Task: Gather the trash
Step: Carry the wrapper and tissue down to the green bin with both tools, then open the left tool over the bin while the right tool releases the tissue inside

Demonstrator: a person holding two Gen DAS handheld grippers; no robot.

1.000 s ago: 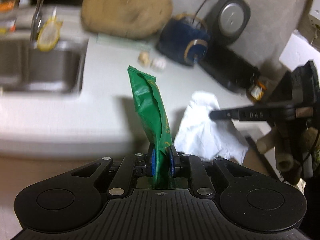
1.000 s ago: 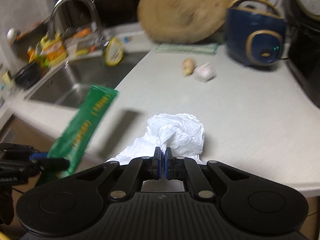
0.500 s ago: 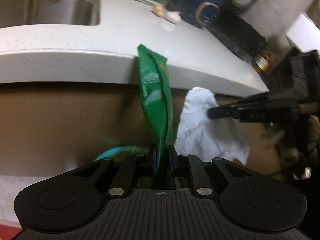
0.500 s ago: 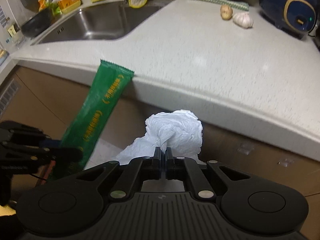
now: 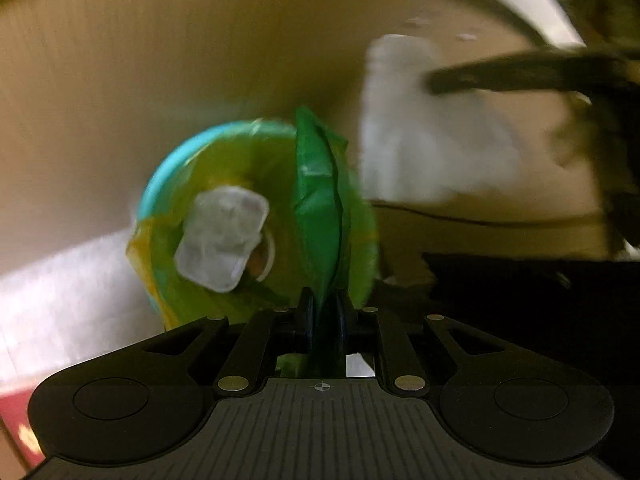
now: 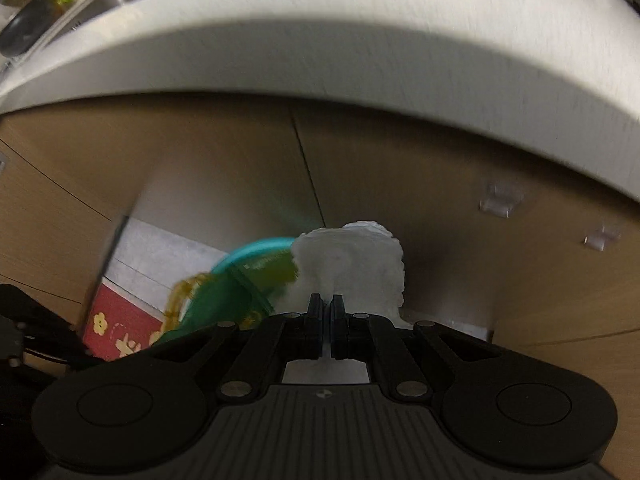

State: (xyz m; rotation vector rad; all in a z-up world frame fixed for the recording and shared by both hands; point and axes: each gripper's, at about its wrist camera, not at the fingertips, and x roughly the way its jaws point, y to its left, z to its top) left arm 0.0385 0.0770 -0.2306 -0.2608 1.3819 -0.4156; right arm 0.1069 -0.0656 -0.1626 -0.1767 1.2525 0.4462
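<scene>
Left wrist view: the left tool (image 5: 323, 312) is clamped on the green wrapper (image 5: 320, 208), poised right above the lined bin (image 5: 168, 184), which already holds a clear tray (image 5: 222, 240). Dropping is what's left.

Right wrist view: the right tool (image 6: 326, 312) is pinched tight on the white tissue (image 6: 352, 264), below the bench (image 6: 360, 32), beside the bin's rim.

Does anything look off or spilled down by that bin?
Nothing stands out. The green wrapper and the crumpled white tissue are each pinched in a gripper above the lined bin. Nothing looks spilled, though the pictures are blurred.
</scene>
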